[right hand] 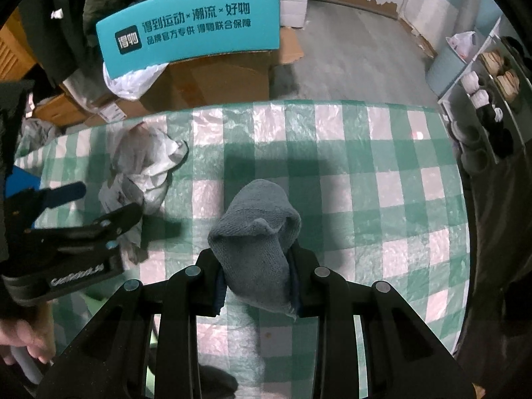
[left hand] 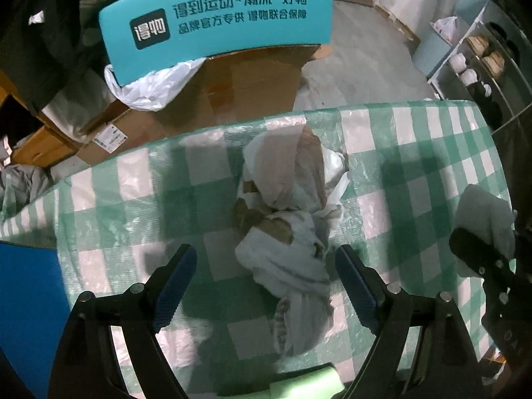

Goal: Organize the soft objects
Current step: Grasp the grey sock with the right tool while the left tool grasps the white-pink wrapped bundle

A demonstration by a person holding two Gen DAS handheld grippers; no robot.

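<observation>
"得物" logo and "得到运动×潮流×好物 品牌官方专供 得物联合保障" on teal box flap (left hand: 216, 16).

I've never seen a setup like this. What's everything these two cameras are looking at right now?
checked tablecloth: one, green and white, covering the table
pile of cloths: one heap, white and brownish, crumpled mid-table, ahead of the left gripper
grey cloth: one, grey knit, pinched in the right gripper
teal box: one, teal with dark print, on cardboard beyond the table
cardboard boxes: several, brown, on the floor behind the table
plastic bag: one, white, under the teal box
left gripper: black, blue pads, open
right gripper: black, shut on the grey cloth
</observation>
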